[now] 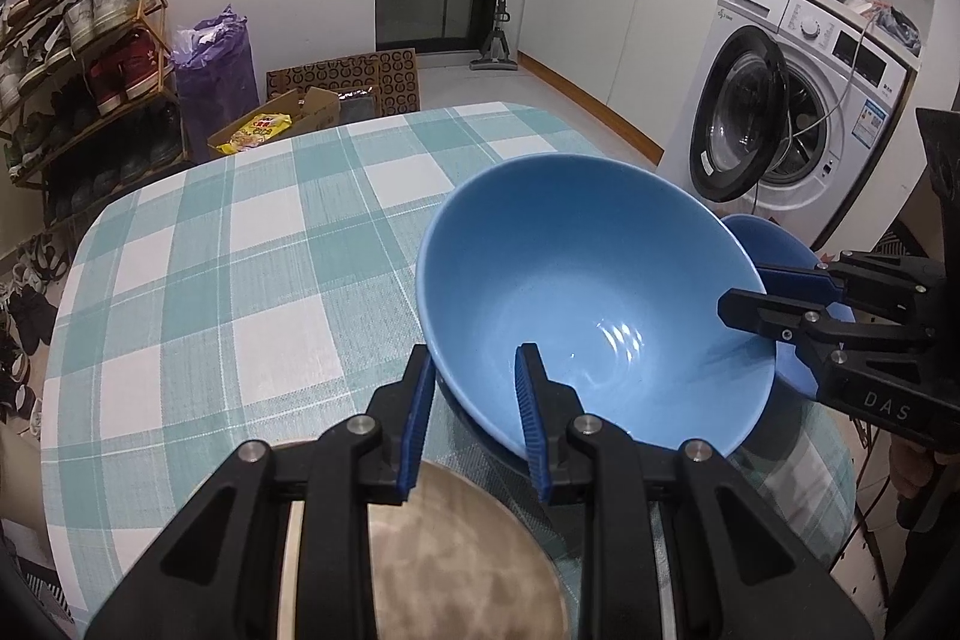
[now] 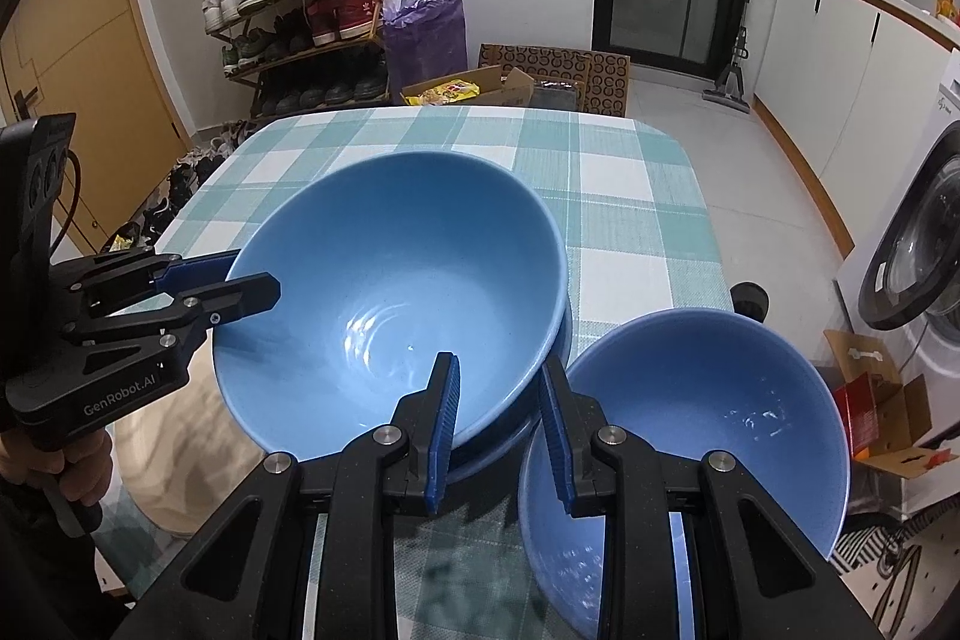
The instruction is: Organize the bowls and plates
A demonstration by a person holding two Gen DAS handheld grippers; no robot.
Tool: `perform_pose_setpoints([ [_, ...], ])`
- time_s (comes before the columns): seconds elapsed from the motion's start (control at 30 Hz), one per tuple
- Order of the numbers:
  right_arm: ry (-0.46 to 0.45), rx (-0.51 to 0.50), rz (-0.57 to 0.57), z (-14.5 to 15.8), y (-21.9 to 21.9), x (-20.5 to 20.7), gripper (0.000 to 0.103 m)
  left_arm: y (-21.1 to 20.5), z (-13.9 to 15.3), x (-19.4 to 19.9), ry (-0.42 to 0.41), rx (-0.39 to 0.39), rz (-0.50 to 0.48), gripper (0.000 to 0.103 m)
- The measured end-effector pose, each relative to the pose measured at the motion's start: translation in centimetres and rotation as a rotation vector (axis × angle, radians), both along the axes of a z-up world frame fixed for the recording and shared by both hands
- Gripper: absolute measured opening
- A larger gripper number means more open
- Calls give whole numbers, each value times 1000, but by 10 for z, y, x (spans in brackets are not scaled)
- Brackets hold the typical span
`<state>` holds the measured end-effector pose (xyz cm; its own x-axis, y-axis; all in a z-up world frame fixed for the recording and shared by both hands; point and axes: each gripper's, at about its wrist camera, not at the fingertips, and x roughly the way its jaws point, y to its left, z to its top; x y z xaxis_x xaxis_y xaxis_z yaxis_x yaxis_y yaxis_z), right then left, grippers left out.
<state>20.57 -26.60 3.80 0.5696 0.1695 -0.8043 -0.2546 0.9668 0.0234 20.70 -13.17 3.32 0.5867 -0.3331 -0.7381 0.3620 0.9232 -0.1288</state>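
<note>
Both grippers have hold of the large blue bowl (image 2: 390, 292) at once: the left gripper (image 1: 477, 388) is pinched narrow over the near rim, one pad inside and one outside the wall, and the right gripper (image 2: 498, 418) is clamped the same way over the rim on the opposite side. The bowl looks tilted and appears to sit in or just above another blue dish (image 2: 516, 436) whose edge peeks out beneath it, though whether it is fully seated there is hard to tell. A smaller blue bowl (image 2: 720, 400) stands just beside it on the checked tabletop (image 1: 240, 232), toward the washing machine (image 1: 828, 100), and a tan plate (image 1: 456, 550) lies near the left gripper, close to the tabletop's near edge. The step in hand seems to be settling the big bowl into its stack. To do it well, I would keep both grips firm, since glazed ware is slick and a thin rim gives the pads little purchase, level the bowl so its foot meets the dish below squarely, and lower both sides together. Releasing one side first could let it rock or slide. The right gripper's outer finger sits close to the small bowl's rim, so opening there wants care not to nudge it toward the tabletop edge.
</note>
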Motion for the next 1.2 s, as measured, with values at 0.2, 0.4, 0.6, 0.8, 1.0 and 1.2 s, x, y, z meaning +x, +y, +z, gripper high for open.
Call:
perform_pose_setpoints([
  [0.2, 3, -9, 4, -2, 0, 1, 27, -2, -4, 0, 9, 23, -5, 25],
  [0.4, 12, -27, 12, -8, 2, 3, 30, -3, -5, -2, 3, 35, -9, 33],
  [0.6, -32, -12, 9, 3, -5, -2, 39, 4, 7, -7, -27, 16, -7, 48],
  [0.8, -58, 25, 7, 12, -12, -11, 56, 3, 16, -14, -46, -7, -23, 54],
  [1.0, -68, 110, -11, 18, -24, -22, 85, -4, 21, -24, -57, -28, -43, 91],
  [1.2, -102, 141, -57, 28, -38, -40, 102, -8, 24, -27, -33, -109, -52, 103],
])
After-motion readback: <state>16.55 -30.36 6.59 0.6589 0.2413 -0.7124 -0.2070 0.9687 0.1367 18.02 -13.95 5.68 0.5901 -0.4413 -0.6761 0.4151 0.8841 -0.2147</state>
